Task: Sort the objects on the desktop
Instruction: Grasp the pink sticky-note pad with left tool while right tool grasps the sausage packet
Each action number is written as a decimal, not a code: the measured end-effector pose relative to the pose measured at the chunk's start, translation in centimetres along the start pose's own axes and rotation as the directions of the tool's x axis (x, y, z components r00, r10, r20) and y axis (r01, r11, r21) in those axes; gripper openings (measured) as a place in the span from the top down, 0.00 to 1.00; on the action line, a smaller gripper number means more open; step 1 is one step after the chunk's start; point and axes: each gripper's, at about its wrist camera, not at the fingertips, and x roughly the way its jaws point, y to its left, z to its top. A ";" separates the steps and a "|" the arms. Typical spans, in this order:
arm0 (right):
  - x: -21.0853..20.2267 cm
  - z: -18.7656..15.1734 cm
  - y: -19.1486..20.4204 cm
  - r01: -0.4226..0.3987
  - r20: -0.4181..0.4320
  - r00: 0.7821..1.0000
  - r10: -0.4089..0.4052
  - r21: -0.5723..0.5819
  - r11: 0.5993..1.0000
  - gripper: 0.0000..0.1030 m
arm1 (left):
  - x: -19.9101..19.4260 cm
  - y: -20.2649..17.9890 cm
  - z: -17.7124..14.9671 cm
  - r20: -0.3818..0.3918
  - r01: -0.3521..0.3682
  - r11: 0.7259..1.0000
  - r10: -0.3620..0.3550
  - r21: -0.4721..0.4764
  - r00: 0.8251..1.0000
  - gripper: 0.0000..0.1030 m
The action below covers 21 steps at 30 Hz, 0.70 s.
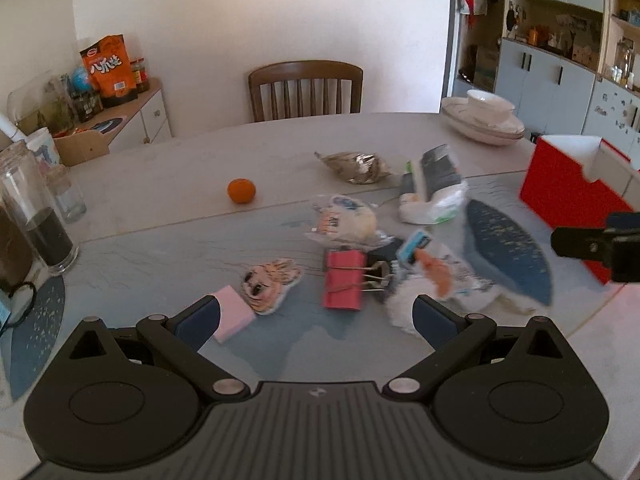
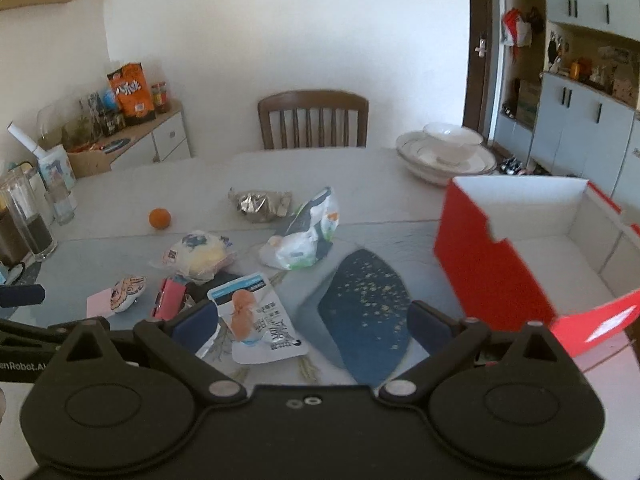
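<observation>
On the grey table [image 1: 168, 184]: both grippers spread wide, empty.
Only the right view shows the red cardboard box's [image 2: 492, 276] white interior; red binder clip [image 1: 343, 280] handles point toward three o'clock.

One orange [image 1: 241, 191]; one red box [image 2: 496, 264]; one pink binder clip [image 1: 343, 279]; one chair [image 1: 306, 90]; four snack packets.

Left gripper [image 1: 316, 318] hangs over the desk [image 1: 160, 184], jaws wide apart, nothing btwn them. Just ahead: pink pad [image 1: 234, 314], cartoon-face sticker [image 1: 270, 284] touching it, red binder clip [image 1: 344, 280], snack packets in a heap. Orange [image 1: 241, 191] sits apart, farther back. Red box [image 1: 568, 196] at right edge, w/ right gripper [image 1: 600, 246] in front of it.
</observation>
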 end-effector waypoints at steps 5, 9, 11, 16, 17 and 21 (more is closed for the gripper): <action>2.9 0.0 1.0 -0.014 -0.038 0.999 0.013 -0.042 0.999 0.03 | 2.7 2.8 -0.3 -0.014 0.001 1.000 0.000 0.031 1.000 0.00; 5.5 0.2 1.6 -0.017 -0.082 0.997 0.011 -0.072 0.997 0.05 | 4.5 4.8 -0.4 -0.037 -0.005 0.999 0.007 0.040 0.999 0.00; 6.8 0.3 1.8 -0.016 -0.104 0.995 0.007 -0.089 0.996 0.05 | 5.3 5.6 -0.4 -0.044 -0.013 0.999 0.015 0.044 0.999 0.00; 9.3 0.7 2.1 -0.044 -0.146 0.989 0.027 -0.117 0.992 0.06 | 6.8 6.7 -0.5 -0.056 0.009 0.998 -0.006 0.059 0.998 0.01; 9.9 0.7 2.2 -0.050 -0.161 0.987 0.030 -0.123 0.991 0.07 | 7.1 6.8 -0.5 -0.063 0.010 0.998 -0.006 0.064 0.998 0.01; 11.8 1.0 2.0 -0.116 -0.227 0.970 0.088 -0.113 0.987 0.09 | 7.9 7.2 -0.7 -0.072 0.025 0.997 -0.020 0.067 0.997 0.01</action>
